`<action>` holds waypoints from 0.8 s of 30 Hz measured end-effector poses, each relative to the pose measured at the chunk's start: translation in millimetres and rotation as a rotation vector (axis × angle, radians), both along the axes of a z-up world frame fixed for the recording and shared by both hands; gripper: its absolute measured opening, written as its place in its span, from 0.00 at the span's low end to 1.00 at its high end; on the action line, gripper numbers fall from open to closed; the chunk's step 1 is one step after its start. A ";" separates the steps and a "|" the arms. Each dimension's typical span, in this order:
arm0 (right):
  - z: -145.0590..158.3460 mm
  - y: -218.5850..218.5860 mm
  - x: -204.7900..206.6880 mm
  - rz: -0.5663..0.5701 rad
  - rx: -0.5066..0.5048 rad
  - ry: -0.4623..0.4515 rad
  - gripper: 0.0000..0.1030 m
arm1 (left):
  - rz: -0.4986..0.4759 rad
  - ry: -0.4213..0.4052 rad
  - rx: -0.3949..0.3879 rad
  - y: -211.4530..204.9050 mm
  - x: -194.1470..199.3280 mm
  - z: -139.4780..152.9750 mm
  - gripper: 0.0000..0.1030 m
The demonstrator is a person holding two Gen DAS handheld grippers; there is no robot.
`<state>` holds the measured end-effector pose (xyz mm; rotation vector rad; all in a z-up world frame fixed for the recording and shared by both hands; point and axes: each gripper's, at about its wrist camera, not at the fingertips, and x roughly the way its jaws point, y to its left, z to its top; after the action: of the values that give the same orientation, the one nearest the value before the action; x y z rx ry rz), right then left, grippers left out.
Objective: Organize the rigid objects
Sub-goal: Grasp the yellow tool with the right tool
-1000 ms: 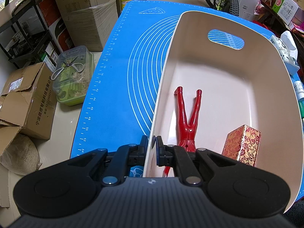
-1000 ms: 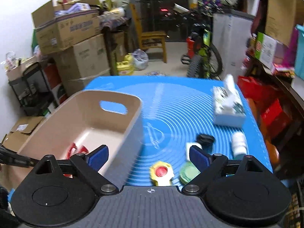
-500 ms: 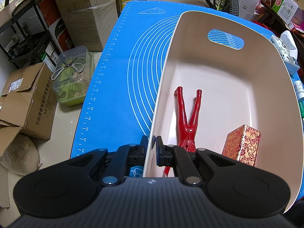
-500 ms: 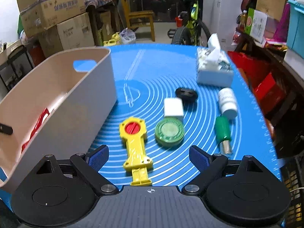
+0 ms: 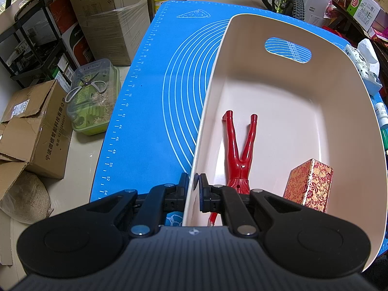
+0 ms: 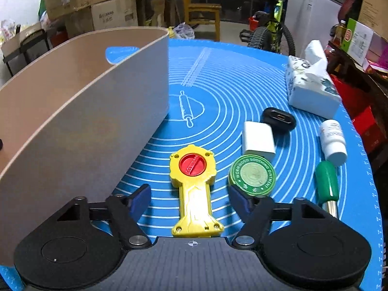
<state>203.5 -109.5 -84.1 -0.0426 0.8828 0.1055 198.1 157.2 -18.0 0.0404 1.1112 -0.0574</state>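
The yellow toy lies on the blue mat beside the bin, near the counter's front edge. It looks hard and light; its thin handle looks best to hold. The right gripper fingers have just been closing around it, not touching. The left gripper pinches the bin's wall.

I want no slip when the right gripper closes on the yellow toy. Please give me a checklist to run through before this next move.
1. Left gripper shut on the beige bin wall, steadying it: ok.
2. Yellow toy between the pads of the right gripper, whose jaws have just been closing: ok.
3. Pads touching the toy: not ok, gaps on both sides.
4. Green tin clear of the right-hand pad: cannot tell, very near.
5. Free space in the bin beside the red figure and patterned box: ok.
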 end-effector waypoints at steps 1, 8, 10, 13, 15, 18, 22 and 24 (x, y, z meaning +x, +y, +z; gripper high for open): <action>-1.9 0.5 1.6 0.002 -0.007 0.006 0.67 | 0.001 0.000 0.000 0.0 0.1 0.1 0.10; -5.1 -1.7 4.3 -0.010 -0.005 -0.009 0.42 | 0.000 0.000 0.000 -0.4 0.7 0.2 0.10; -4.4 -5.8 4.2 -0.024 -0.001 -0.007 0.34 | -0.001 0.000 0.001 -0.6 0.6 0.1 0.10; -4.1 -5.4 -1.0 -0.009 -0.015 -0.006 0.34 | 0.000 0.000 0.001 -0.4 0.7 0.2 0.10; -3.8 -4.1 -5.8 0.000 -0.028 -0.008 0.34 | 0.000 0.000 0.001 -0.5 0.6 0.2 0.10; -0.8 -4.5 -12.6 -0.005 -0.026 -0.021 0.34 | -0.001 0.000 0.000 -0.5 0.6 0.2 0.10; 9.9 -7.5 -22.5 -0.025 -0.013 -0.057 0.34 | 0.000 0.000 0.001 -0.6 0.6 0.2 0.10; 17.7 -10.1 -26.5 -0.032 -0.005 -0.079 0.34 | -0.001 0.000 0.001 -0.4 0.6 0.2 0.10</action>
<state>177.0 -119.6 -66.3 -0.0375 0.8048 0.0714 198.7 156.8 -17.8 0.0415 1.1115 -0.0575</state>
